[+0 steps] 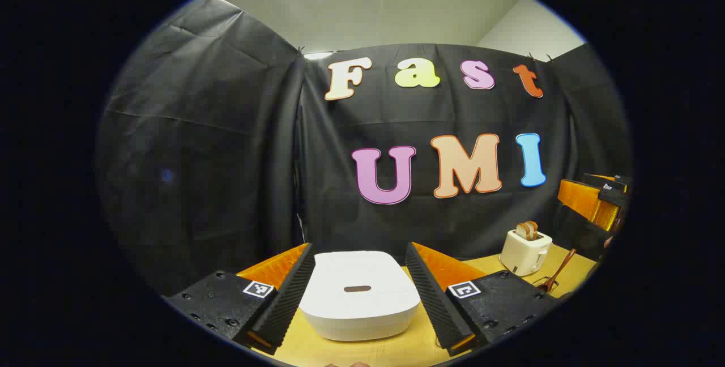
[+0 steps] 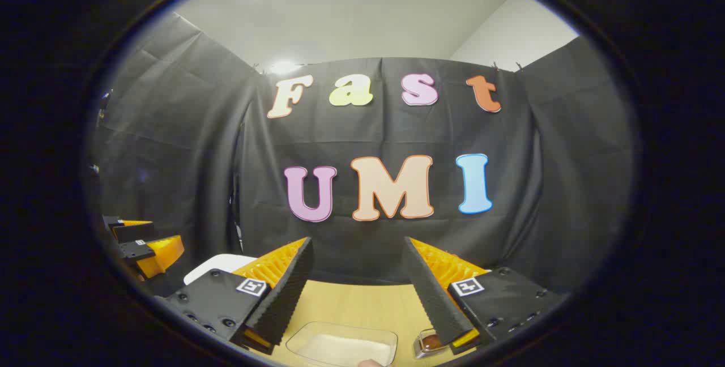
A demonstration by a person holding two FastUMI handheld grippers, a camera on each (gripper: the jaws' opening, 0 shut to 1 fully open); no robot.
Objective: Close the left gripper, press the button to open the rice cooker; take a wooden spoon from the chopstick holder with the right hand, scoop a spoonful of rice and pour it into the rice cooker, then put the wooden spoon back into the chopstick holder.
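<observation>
Left tongs (image 1: 358, 293) wide open, empty, astride rice cooker (image 1: 359, 294) | right tongs (image 2: 358, 293) wide open, empty, above rice tray (image 2: 342, 345)

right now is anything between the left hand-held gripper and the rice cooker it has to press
Nothing visible is. In the left gripper view the white rice cooker sits on the wooden table straight ahead, framed between the open fingers of the left hand-held gripper, lid down. The toaster and wooden spoon stand off to the side.

left gripper (image 1: 358, 290) open, fingers either side of closed white rice cooker (image 1: 358, 294) on bench (image 1: 396, 350). toaster (image 1: 525, 251) and wooden spoon (image 1: 558, 273) far right.
</observation>
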